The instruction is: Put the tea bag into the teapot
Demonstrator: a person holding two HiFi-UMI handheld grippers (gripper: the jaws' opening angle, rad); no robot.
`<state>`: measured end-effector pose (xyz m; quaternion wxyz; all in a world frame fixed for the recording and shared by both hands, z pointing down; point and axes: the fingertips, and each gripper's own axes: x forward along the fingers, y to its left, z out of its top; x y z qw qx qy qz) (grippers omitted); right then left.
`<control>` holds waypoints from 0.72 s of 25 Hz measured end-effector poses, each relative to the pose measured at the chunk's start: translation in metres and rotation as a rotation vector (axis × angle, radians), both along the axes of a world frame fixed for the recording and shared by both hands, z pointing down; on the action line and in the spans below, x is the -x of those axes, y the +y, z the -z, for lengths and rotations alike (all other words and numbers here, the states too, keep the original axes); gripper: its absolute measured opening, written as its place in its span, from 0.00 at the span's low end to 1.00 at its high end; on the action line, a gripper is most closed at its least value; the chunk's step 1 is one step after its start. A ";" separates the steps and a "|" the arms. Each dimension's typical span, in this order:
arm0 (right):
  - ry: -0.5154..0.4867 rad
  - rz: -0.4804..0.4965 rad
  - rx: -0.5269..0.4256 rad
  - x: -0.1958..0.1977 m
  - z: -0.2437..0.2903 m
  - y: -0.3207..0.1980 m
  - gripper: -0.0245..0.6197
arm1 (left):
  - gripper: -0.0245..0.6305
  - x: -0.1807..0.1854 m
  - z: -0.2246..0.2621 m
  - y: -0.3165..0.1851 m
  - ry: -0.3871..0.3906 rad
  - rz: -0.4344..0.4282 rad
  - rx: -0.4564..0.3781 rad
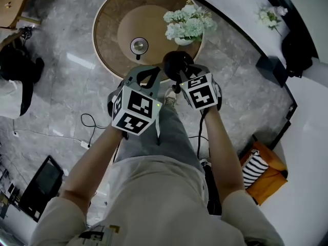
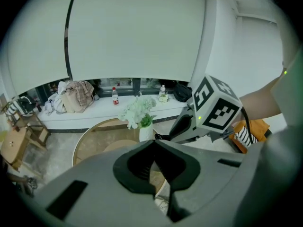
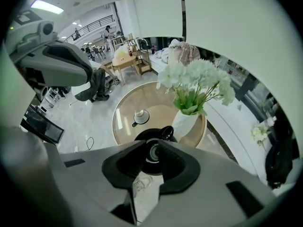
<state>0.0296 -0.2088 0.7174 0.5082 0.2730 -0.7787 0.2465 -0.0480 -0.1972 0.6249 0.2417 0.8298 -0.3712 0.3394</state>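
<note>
The black teapot (image 1: 176,61) stands at the near edge of a round glass table (image 1: 100,40). In the right gripper view the teapot (image 3: 152,152) shows straight ahead through the gap between the jaws, well beyond them. My right gripper (image 3: 151,144) is a little open with nothing in it, and hovers just above and near the pot (image 1: 180,81). My left gripper (image 2: 154,143) is shut with its tips touching and hangs beside it, to the left (image 1: 154,72). No tea bag shows in any view.
A cup on a saucer (image 1: 139,46) sits mid-table, and a white vase of pale flowers (image 1: 188,23) stands just behind the teapot. A cable (image 1: 89,122) and a dark screen (image 1: 43,186) lie on the floor at left, an orange bag (image 1: 266,176) at right.
</note>
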 end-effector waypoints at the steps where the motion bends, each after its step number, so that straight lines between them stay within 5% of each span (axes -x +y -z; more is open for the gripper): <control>1: -0.003 -0.005 -0.020 0.000 0.009 -0.003 0.15 | 0.05 0.004 0.005 -0.003 -0.003 0.012 -0.008; 18: -0.176 -0.077 -0.366 -0.002 0.217 -0.043 0.07 | 0.05 0.028 0.155 -0.035 0.008 0.097 -0.247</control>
